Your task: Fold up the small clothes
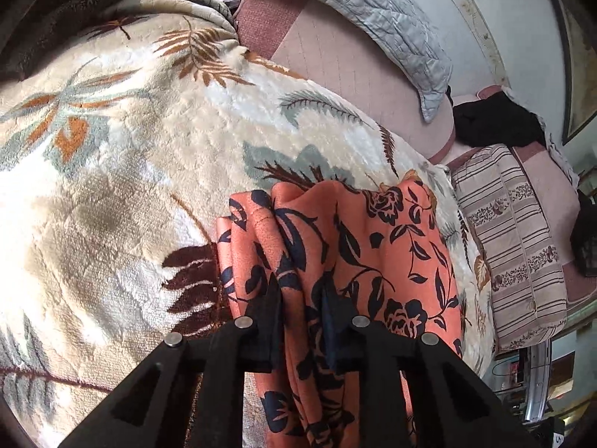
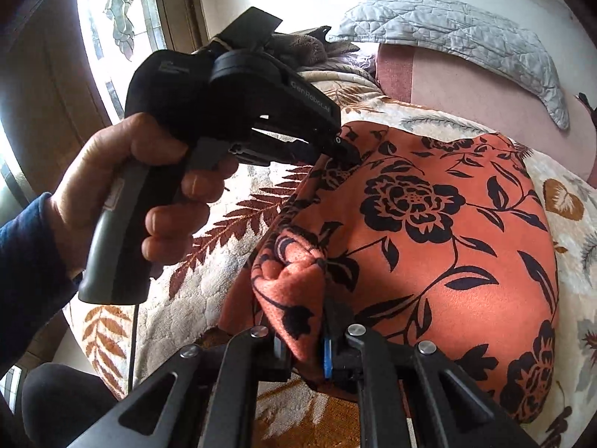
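My left gripper (image 1: pixel 300 298): jaws clamped on a bunched edge of the orange floral cloth (image 1: pixel 358 246). My right gripper (image 2: pixel 306 336): jaws pinching a gathered fold of the same cloth. Cloth: spread over the cream leaf-patterned blanket (image 1: pixel 141 156) on the bed. Beyond: grey quilted pillow (image 1: pixel 377 26), striped cushion (image 1: pixel 518 246). Containers: none in view.
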Demonstrator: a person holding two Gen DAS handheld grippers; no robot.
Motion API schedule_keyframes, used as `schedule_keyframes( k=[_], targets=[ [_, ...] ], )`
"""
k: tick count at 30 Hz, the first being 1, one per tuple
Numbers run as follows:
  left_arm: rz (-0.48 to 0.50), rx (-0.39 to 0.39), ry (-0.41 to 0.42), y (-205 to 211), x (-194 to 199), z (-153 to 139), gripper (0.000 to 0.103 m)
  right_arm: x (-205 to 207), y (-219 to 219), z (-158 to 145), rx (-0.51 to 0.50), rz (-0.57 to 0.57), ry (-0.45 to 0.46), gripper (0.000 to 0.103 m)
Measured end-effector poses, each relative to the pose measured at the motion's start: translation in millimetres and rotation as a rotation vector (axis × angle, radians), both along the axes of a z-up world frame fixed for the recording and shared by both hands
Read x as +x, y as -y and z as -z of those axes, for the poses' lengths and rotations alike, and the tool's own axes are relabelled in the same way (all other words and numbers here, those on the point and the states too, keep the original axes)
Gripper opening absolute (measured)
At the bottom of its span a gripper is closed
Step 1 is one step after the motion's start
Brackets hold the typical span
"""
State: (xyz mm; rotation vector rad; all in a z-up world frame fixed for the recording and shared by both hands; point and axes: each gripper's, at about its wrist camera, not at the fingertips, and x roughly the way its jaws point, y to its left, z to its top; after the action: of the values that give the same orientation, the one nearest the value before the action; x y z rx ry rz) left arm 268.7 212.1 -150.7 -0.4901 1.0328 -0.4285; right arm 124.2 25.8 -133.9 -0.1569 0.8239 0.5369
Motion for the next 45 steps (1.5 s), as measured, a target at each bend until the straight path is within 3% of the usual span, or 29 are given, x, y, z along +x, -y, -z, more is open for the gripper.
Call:
schedule_keyframes(
  k=[4,7,15,22,26,27,29,34,36,38,39,42,45],
  targets=[
    [-0.019,0.020,-0.015,-6,-3,2,0.026,-3,-7,5,-0.024,0.006,0.000,0.014],
    [-0.088,0.037,-0.013,-15,-17,-7,0.041,-7,-6,8,-0.025,0.010,0.027,0.014],
    [-0.166,-0.033,0.120,-53,-94,-49,0.050,-18,-8,-5,0.038,0.033,0.089,0.014],
    [-0.183,-0.031,0.090,-60,-126,-40,0.050,-22,-29,20,-0.062,-0.017,0.131,0.015],
    [-0.149,-0.049,0.067,-47,-134,-39,0.051,-35,-30,15,-0.062,-0.060,0.149,0.036],
    [-0.146,-0.057,0.068,-44,-136,-41,0.051,-39,-26,13,-0.030,-0.078,0.135,0.057],
    [-0.139,-0.077,0.072,-38,-142,-46,0.051,-50,-11,9,0.054,-0.086,0.098,0.069],
    [-0.103,-0.018,0.082,-5,-156,-49,0.051,-78,47,-5,0.211,0.010,0.032,0.070],
    [-0.133,0.102,0.060,7,-157,-36,0.051,-84,73,-7,0.242,0.049,0.005,0.070],
    [-0.193,0.231,-0.048,8,-154,-10,0.049,-86,99,-8,0.271,0.090,-0.030,0.070],
    [-0.211,0.249,-0.082,4,-157,2,0.049,-86,113,-8,0.291,0.113,-0.049,0.070],
    [-0.256,0.176,-0.087,-10,-171,7,0.052,-82,156,-14,0.364,0.180,-0.081,0.070],
    [-0.292,0.202,-0.042,-9,-179,-13,0.051,-71,193,-19,0.440,0.242,-0.109,0.072]
  ],
)
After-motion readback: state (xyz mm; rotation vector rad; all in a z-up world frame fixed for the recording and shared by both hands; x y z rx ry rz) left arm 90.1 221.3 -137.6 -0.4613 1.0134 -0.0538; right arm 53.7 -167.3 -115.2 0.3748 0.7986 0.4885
